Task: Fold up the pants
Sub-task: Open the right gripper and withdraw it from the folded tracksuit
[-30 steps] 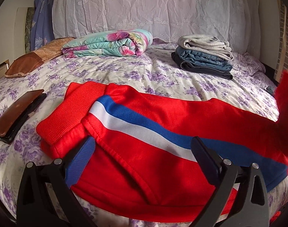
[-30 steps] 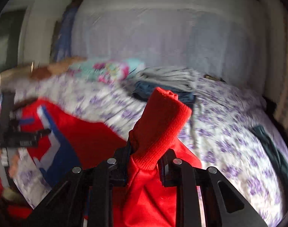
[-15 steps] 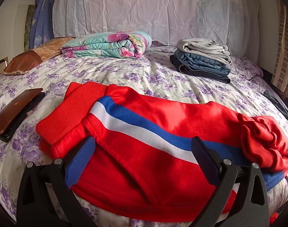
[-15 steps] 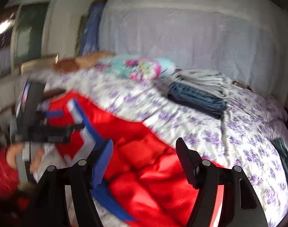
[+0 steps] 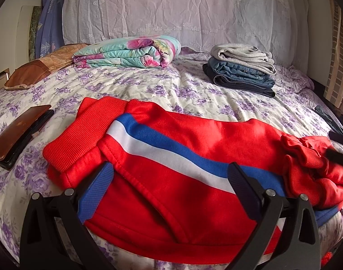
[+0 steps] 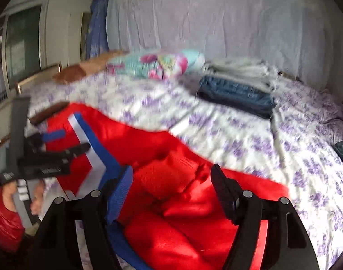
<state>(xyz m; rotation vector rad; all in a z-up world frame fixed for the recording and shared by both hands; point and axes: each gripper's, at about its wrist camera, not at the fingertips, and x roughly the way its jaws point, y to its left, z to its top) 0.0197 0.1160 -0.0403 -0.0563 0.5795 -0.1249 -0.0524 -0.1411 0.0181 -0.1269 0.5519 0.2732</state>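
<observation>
Red pants (image 5: 182,148) with a blue and white side stripe lie across the near part of the bed, waistband at the left. A bunched red cuff (image 5: 306,155) lies on their right end. My left gripper (image 5: 171,173) is open and empty, low over the pants' near edge. My right gripper (image 6: 171,180) is open and empty, just above the bunched cuff (image 6: 166,177). The left gripper also shows in the right wrist view (image 6: 65,144), at the left. The right gripper's fingertips (image 5: 335,155) show at the right edge of the left wrist view.
A stack of folded jeans and a grey garment (image 5: 241,69) sits at the back right of the floral bedspread (image 5: 148,85). A folded floral quilt (image 5: 128,51) and brown pillow (image 5: 38,67) lie at the back left. A brown wallet-like case (image 5: 18,132) lies left.
My right gripper carried the red cuff over, let it go on the pants' right end and opened. The left gripper has stayed still and open.
</observation>
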